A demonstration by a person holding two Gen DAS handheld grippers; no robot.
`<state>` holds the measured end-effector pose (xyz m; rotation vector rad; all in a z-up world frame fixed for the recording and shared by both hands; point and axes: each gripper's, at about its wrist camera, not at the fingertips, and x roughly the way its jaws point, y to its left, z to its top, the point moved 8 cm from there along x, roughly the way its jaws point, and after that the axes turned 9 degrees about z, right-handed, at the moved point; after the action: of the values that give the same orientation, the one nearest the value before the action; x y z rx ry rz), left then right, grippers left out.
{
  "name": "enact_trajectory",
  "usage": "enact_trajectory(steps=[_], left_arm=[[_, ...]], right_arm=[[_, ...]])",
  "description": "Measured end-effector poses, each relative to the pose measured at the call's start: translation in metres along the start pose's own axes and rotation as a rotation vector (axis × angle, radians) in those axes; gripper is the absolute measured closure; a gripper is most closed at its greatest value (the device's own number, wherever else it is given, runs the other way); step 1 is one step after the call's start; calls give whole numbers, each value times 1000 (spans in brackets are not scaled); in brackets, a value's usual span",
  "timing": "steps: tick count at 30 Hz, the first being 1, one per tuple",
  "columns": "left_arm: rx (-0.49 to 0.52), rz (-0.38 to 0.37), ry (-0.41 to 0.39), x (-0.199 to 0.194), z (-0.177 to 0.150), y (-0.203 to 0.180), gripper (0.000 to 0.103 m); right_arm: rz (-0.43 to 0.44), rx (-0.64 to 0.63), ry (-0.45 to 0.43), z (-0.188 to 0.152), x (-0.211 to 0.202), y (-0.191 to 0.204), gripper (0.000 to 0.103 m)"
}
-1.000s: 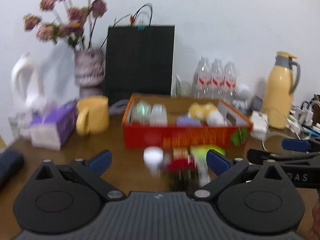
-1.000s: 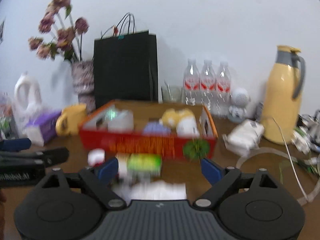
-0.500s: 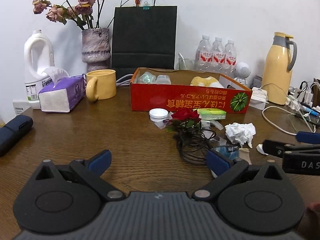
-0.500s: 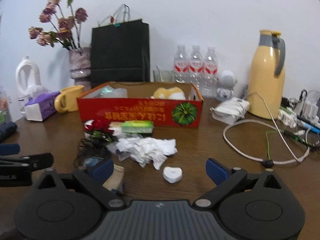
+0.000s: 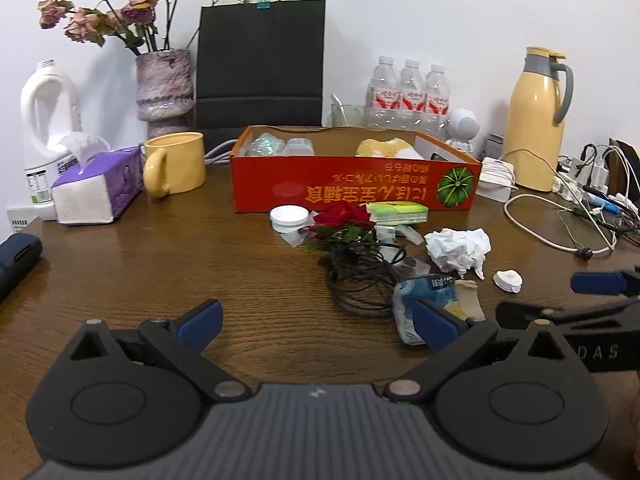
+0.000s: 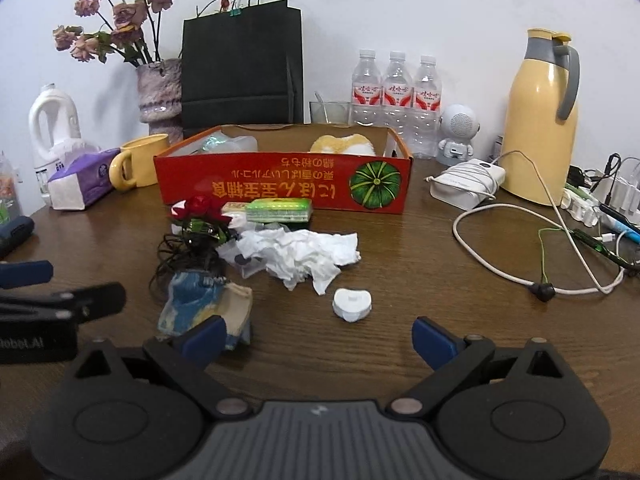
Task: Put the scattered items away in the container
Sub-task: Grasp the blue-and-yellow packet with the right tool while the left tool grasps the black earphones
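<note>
A red cardboard box [image 5: 352, 188] [image 6: 280, 188] stands open at mid-table with a few things inside. In front of it lie a white cap [image 5: 289, 216], a red rose [image 5: 344, 216], a green pack [image 6: 280, 209], a black cable bundle [image 5: 360, 276], crumpled tissue [image 6: 304, 256], a blue wrapper [image 6: 192, 300] and a small white piece [image 6: 352, 304]. My left gripper [image 5: 316, 318] hovers open over bare wood, its right pad beside the wrapper. My right gripper [image 6: 319, 334] has wide jaws that are closing with nothing between them, and the white piece lies just ahead.
Along the back stand a white jug [image 5: 48, 120], tissue box [image 5: 96, 188], yellow mug [image 5: 176, 166], flower vase [image 5: 164, 84], black bag [image 5: 260, 64], water bottles [image 6: 396, 100] and yellow thermos [image 6: 540, 120]. Cables and chargers [image 6: 520, 240] crowd the right. A dark case [image 5: 16, 260] lies left.
Both grippers sank toward the table during the first half second, then held still. The blur cleared, and the scattered items now sit nearer and lower in both views.
</note>
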<state>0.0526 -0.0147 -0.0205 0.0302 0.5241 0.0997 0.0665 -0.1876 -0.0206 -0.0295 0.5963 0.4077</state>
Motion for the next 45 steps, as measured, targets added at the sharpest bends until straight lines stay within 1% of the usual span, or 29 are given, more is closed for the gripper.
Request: enact_trajectory(steps=[3,6,8,10,11,13,14,16,18,20,23,24,25,26,27,28,29,31,33,36,38,39,40,41,42,43,45], left_arm=[[7,10,10,5,-1,2,0],[3,27,21,11,-1,12,0],[-8,27,33,15,1,19,4],[-25,28,39,18,5,26,7],[-33,19,40,19,7,28,7],[-44,0,45,22,11,29,7],[-43,-9,47,24,12,27,7],[-29,-31,47,29,15,18,7],[-19,-66,51,33,19,5,7],[-8,-123,53,39,24,-11,7],[21,-163,56,48,32,-32,8],[28,-170,56,51,33,-36,13],[31,-176,68,55,32,-39,28],[26,-180,100,61,31,-41,38],[7,-177,131,66,28,-40,55],[-13,-173,157,70,26,-39,76],[-23,-174,171,72,24,-37,86],[-37,-194,164,67,22,-32,95],[-33,-215,145,56,21,-28,99],[-23,-211,124,32,15,-19,99],[-33,-218,110,13,10,-11,100],[-31,-214,107,6,7,-7,100],[-32,-202,106,-1,4,-2,100],[-32,-186,105,-6,2,3,100],[-31,-172,99,-10,2,7,100],[-33,-161,89,-13,2,12,100],[-37,-139,79,-15,4,19,99]], right_arm=[[43,-24,-8,6,1,6,8],[122,-28,0,11,7,18,9],[171,-29,25,13,18,28,18],[177,-40,58,15,32,36,35],[173,-46,68,15,37,39,38],[177,-64,82,14,45,44,57],[187,-67,85,13,46,45,64],[198,-70,77,13,43,45,86],[177,-77,68,14,36,40,99],[153,-57,49,17,26,26,99],[115,-21,29,21,12,4,100],[106,-14,28,22,9,-1,100],[95,-12,24,22,7,-4,100],[81,-14,17,22,3,-7,100],[74,-18,14,23,0,-9,100],[76,-17,12,23,-2,-9,100],[83,-13,11,23,-3,-10,100],[100,-9,9,24,-3,-7,100],[120,-19,8,25,-4,0,100],[155,-44,36,18,-6,13,99],[184,-51,71,7,-8,20,96],[191,-52,87,2,-9,22,89],[198,-56,102,-3,-10,25,76],[214,-63,110,-6,-12,27,68],[226,-67,108,-7,-12,29,55],[231,-70,102,-6,-12,30,47],[246,-77,103,-3,-7,33,46]])
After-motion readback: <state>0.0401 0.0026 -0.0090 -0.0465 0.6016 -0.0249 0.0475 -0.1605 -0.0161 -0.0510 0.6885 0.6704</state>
